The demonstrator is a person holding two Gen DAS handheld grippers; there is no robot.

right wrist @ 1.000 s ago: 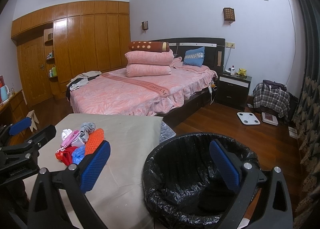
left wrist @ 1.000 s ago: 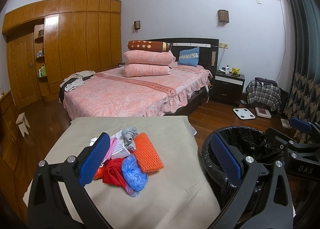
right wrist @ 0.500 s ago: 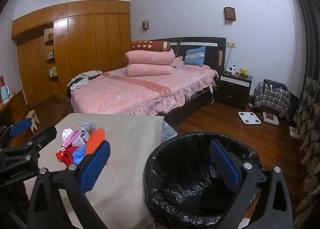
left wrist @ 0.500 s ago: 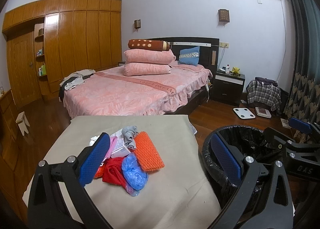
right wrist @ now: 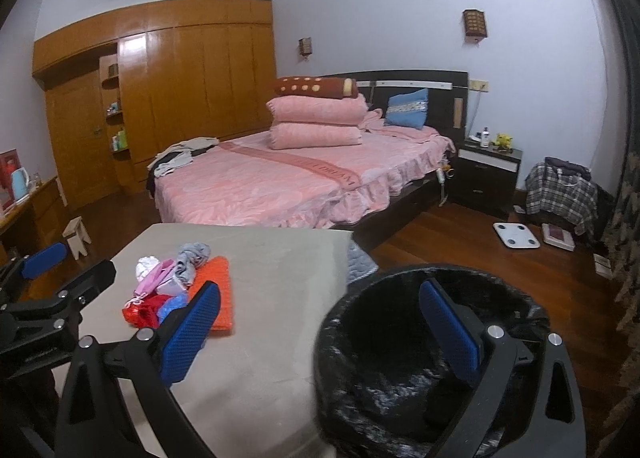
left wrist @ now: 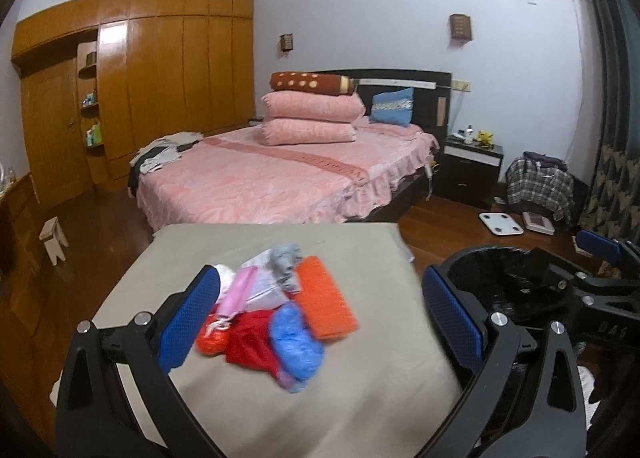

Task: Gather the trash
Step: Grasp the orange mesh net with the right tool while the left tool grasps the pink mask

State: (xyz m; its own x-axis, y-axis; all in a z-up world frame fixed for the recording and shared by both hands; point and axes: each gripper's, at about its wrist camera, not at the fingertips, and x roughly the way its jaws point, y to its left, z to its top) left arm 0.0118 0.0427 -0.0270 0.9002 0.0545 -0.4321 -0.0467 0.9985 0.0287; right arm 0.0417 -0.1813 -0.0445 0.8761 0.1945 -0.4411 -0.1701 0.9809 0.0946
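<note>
Both grippers — left gripper [left wrist: 320, 322] and right gripper [right wrist: 320, 324] — gape empty; collection looks unstarted, so next reach the trash pile [left wrist: 276, 310] beside the bin [right wrist: 420, 358].

Grippers: two, left gripper [left wrist: 320, 318] and right gripper [right wrist: 320, 330]
Bins: one black-lined trash bin [right wrist: 400, 370]
Orange pieces: one [left wrist: 325, 308]
Blue bags: one [left wrist: 296, 342]
Pink pillows: two [left wrist: 312, 118]
Floor scales: one [left wrist: 501, 223]

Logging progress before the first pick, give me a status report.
Left tool open, empty. Right tool open, empty. Trash pile on table, untouched; bin beside it. Nothing in the way.
</note>
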